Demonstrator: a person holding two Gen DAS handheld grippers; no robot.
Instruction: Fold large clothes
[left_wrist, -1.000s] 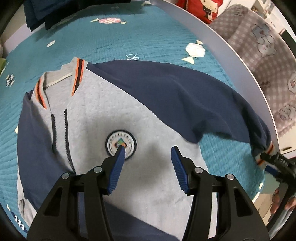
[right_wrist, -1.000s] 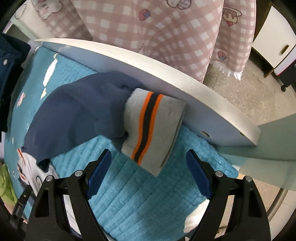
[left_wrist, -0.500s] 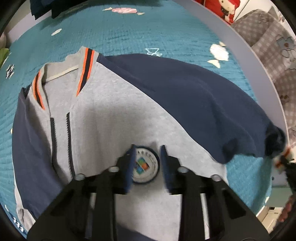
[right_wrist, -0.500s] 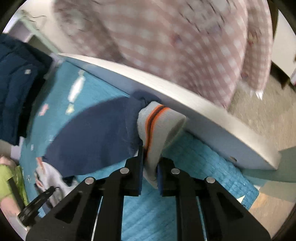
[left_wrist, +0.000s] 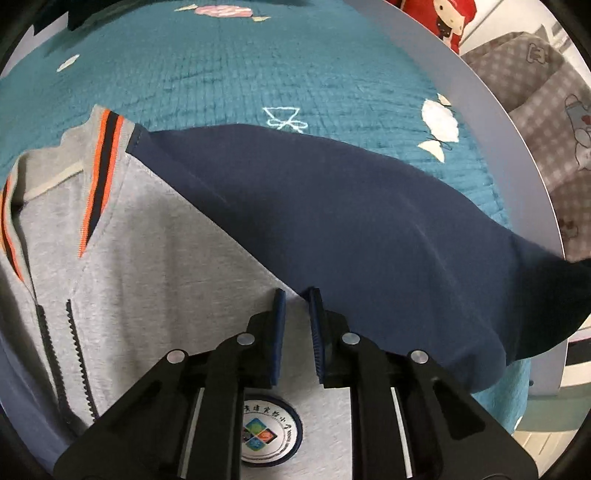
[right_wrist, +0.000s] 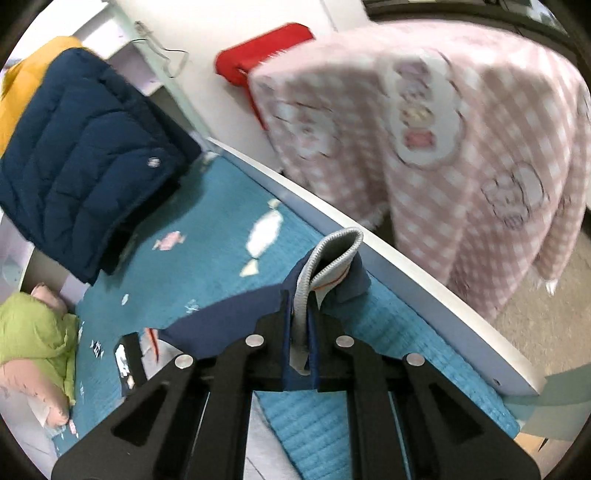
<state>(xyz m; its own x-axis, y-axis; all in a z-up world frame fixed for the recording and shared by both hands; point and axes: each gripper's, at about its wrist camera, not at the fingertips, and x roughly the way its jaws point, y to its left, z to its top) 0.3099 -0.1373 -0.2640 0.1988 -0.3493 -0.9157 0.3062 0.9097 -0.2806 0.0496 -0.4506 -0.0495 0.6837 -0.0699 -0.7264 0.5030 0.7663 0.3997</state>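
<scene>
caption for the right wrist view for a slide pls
Right gripper, closing, pinches the grey sleeve cuff above the teal quilt.

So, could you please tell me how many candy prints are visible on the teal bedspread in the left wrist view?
3: a pink one at the top edge, a white one near the bed's right edge, a small one upper left. The jacket may hide more.

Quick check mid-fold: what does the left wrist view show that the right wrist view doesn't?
Left wrist only: the jacket's grey front, its round badge, zipper and striped collar.
Right wrist only: the grey cuff clamped in the closing jaws of the right gripper, a navy puffer coat, a pink checked blanket.
Both: the navy sleeve and teal quilt.
</scene>
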